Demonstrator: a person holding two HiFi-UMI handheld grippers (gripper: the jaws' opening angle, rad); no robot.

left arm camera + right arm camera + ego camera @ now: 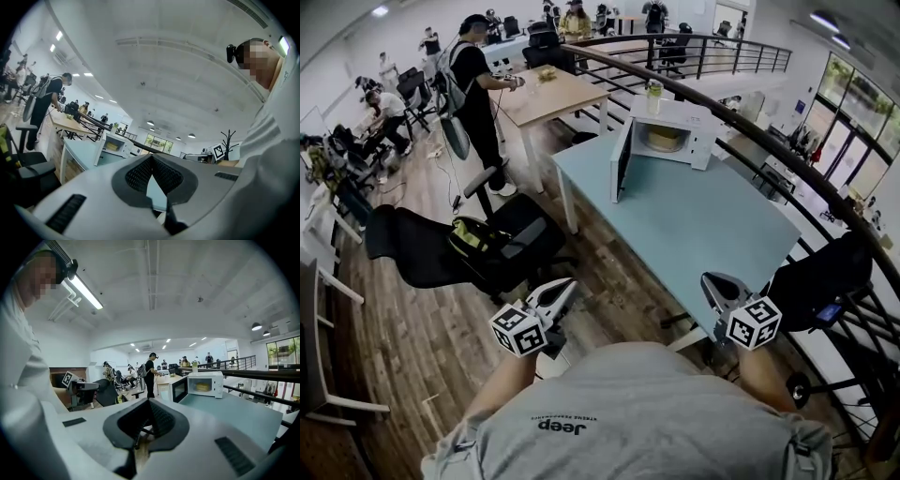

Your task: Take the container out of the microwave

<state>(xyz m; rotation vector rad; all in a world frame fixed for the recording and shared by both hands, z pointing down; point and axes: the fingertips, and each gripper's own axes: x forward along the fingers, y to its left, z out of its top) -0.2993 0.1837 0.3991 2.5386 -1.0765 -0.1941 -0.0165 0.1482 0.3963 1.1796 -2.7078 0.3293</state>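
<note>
A white microwave (675, 131) stands at the far end of the light blue table (694, 225), its door (621, 161) swung open to the left. Inside sits a yellowish container (664, 139). Both grippers are held close to my body, well short of the table's near end. My left gripper (565, 286) and right gripper (712, 281) are both shut and hold nothing. In the left gripper view the shut gripper (151, 157) points toward the microwave (115, 146). In the right gripper view the gripper (149, 401) is shut, with the microwave (206, 384) and container (203, 387) far ahead.
A bottle (653, 97) stands on top of the microwave. Black office chairs (487, 248) sit left of the table, another chair (820, 277) at its right. A dark railing (787, 159) runs behind. A person (478, 94) stands by a wooden table (548, 94).
</note>
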